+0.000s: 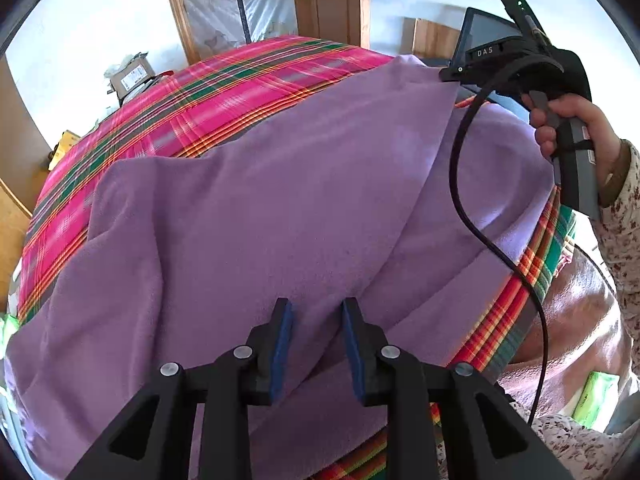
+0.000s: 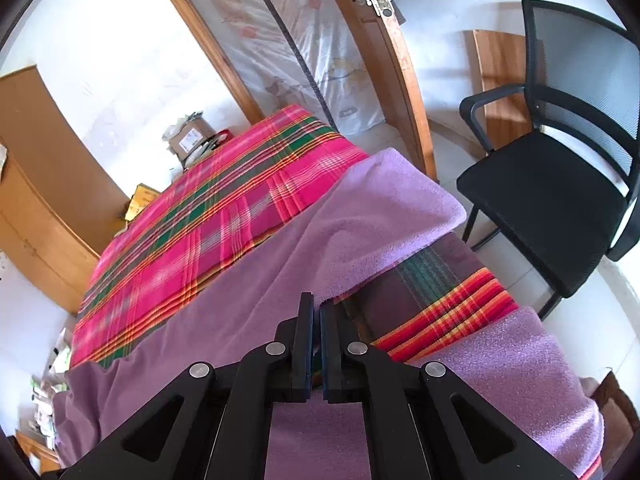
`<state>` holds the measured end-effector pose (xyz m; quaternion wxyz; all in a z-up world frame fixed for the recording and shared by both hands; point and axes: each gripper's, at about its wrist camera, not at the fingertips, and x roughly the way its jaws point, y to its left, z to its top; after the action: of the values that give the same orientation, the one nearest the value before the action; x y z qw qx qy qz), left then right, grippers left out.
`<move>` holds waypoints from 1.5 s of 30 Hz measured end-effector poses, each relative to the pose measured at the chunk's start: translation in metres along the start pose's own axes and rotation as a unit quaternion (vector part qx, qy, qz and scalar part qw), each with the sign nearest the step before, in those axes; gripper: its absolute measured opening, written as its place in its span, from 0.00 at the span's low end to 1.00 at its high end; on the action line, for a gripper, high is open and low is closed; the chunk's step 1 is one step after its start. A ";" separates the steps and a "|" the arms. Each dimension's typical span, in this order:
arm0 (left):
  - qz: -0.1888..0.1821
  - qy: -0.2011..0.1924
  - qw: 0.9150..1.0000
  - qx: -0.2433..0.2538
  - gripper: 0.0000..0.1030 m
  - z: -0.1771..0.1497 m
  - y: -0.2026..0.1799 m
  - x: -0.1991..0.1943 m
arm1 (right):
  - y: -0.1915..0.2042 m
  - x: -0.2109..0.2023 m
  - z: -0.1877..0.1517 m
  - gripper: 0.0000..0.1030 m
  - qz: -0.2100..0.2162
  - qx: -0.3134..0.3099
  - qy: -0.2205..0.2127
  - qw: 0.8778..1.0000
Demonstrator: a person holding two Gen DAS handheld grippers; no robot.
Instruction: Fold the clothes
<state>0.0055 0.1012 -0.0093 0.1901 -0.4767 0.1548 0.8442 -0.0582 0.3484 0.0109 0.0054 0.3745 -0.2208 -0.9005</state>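
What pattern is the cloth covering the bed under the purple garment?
Bright pink plaid bedcover with green, orange and yellow stripes; clearest in the right wrist view.

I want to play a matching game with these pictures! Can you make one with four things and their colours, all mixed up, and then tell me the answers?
Things:
1. cloth being folded
2. bed cover
3. chair
4. pads on the left gripper

Colours:
A. black
B. blue
C. purple
D. pink with green and orange stripes

Right pairs: 1-C, 2-D, 3-A, 4-B.

The purple cloth lies spread over the striped bed cover, and the black chair stands on the floor beside the bed.
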 end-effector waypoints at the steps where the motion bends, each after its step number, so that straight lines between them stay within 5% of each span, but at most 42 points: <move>1: 0.002 0.001 1.000 0.002 0.26 0.001 -0.001 0.000 | -0.001 0.001 0.000 0.03 0.002 0.001 0.001 1.000; 19: 0.000 -0.004 1.000 0.015 0.27 0.002 -0.003 0.001 | -0.006 -0.006 0.005 0.03 0.042 0.009 -0.009 0.999; 22: -0.006 -0.008 1.000 0.004 0.07 0.003 0.002 -0.001 | -0.004 -0.010 0.006 0.03 0.047 0.006 -0.014 0.999; 26: -0.012 -0.017 1.000 -0.009 0.06 0.005 0.007 -0.009 | -0.003 -0.012 0.007 0.03 0.048 0.003 -0.017 0.999; 45: -0.050 -0.126 0.988 -0.077 0.05 0.017 0.027 -0.080 | 0.018 -0.095 0.019 0.03 0.053 -0.037 -0.122 0.990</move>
<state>0.0175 0.0710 0.0702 0.2126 -0.3864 0.0406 0.8966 -0.0058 0.3564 0.0938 0.0402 0.2494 -0.2063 -0.9453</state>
